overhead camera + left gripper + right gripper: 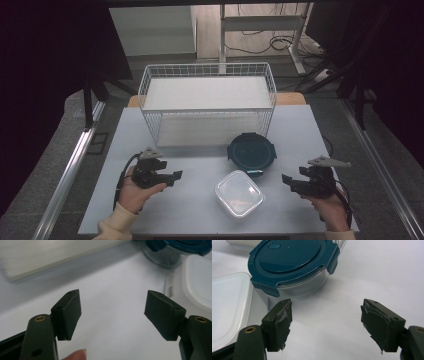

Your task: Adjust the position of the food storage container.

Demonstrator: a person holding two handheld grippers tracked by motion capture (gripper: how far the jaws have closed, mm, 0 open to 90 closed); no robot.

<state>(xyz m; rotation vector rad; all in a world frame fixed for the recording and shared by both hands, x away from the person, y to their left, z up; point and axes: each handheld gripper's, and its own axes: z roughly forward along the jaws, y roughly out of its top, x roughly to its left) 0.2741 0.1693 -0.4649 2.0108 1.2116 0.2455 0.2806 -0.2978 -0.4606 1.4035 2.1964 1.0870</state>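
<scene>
A round clear container with a teal clip lid [252,151] [292,262] stands on the white table [190,210], just in front of the wire basket. Nearer me lies a square clear container with a white lid [239,194] [197,282] [227,310]. My left gripper [176,176] [112,312] is held left of the square container, pointing right, open, with bare table between its pads. My right gripper [286,181] [327,322] is to the right of both containers, pointing left toward the round one, open and holding nothing.
A white wire basket [207,102] with a flat white panel across its top takes up the far middle of the table. Metal rails [70,170] run along both sides of the table. Desk legs and cables lie on the floor beyond.
</scene>
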